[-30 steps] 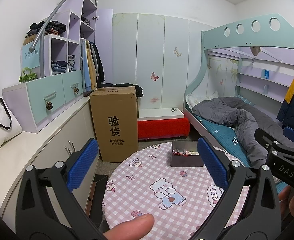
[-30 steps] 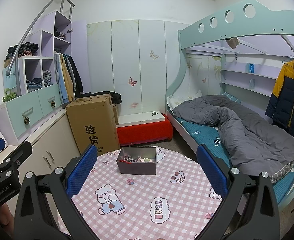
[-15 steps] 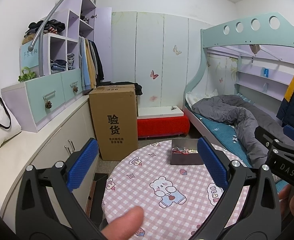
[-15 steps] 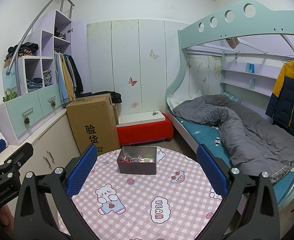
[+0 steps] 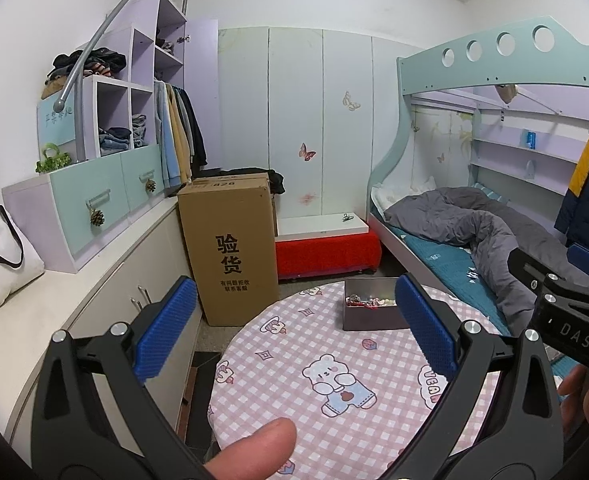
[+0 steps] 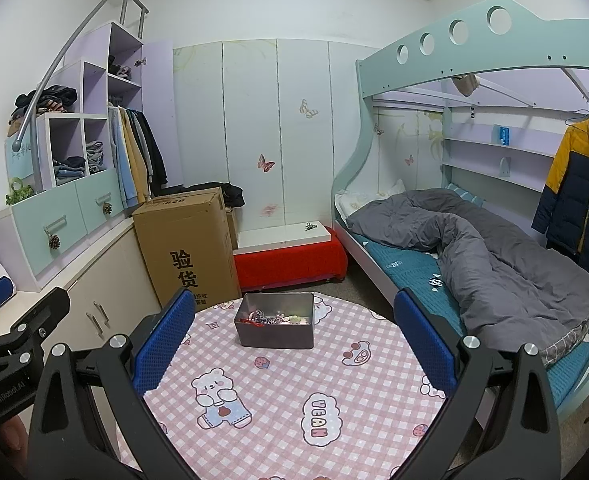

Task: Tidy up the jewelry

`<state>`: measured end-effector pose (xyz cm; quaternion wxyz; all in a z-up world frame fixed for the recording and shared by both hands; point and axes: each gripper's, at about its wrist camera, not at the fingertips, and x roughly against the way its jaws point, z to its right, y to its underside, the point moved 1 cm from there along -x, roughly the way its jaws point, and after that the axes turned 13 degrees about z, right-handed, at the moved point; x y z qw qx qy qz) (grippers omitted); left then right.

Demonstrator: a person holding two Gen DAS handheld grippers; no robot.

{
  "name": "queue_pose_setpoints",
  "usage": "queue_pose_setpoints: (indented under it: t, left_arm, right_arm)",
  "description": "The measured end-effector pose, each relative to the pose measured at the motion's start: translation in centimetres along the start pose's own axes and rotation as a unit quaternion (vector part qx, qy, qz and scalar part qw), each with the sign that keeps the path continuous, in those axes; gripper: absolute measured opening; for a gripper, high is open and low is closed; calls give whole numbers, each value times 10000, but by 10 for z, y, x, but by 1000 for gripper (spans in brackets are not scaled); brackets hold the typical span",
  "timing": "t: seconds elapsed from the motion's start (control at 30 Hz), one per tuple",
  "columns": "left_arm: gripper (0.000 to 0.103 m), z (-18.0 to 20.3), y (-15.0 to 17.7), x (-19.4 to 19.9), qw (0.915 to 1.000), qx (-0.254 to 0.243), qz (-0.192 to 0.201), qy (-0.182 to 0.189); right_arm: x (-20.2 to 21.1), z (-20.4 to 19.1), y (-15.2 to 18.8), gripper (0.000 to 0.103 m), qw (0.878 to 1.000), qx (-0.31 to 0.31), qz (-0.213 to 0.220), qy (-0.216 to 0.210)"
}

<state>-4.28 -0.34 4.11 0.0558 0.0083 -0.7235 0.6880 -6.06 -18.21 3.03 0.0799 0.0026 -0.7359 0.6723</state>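
A dark grey box (image 6: 274,326) holding a jumble of jewelry (image 6: 270,317) stands at the far side of a round table with a pink checked cloth (image 6: 294,392). The box also shows in the left wrist view (image 5: 368,310) at the table's far right. My right gripper (image 6: 294,344) is open and empty, held above the table's near side, well short of the box. My left gripper (image 5: 294,336) is open and empty, above the table's left part. A thumb (image 5: 250,452) shows at the bottom of the left wrist view.
A tall cardboard carton (image 6: 186,248) stands behind the table on the left, beside low cabinets (image 5: 106,292). A red bench (image 6: 290,260) lies beyond the table. A bunk bed with a grey duvet (image 6: 494,264) runs along the right.
The left gripper has tilted slightly, so the table and box sit a little lower and farther in its view. The right gripper has barely moved. Both stay open.
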Motion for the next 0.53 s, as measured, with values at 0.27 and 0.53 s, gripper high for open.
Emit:
queue_pose_setpoints:
  t: [0.27, 0.53]
  left_arm:
    - [97, -1, -2, 3, 9997, 191, 72, 123]
    - [97, -1, -4, -1, 9999, 150, -54, -50]
  right_arm:
    - [-1, 2, 1, 96, 10000, -41, -35, -21]
    - [0, -2, 2, 96, 10000, -21, -29, -73]
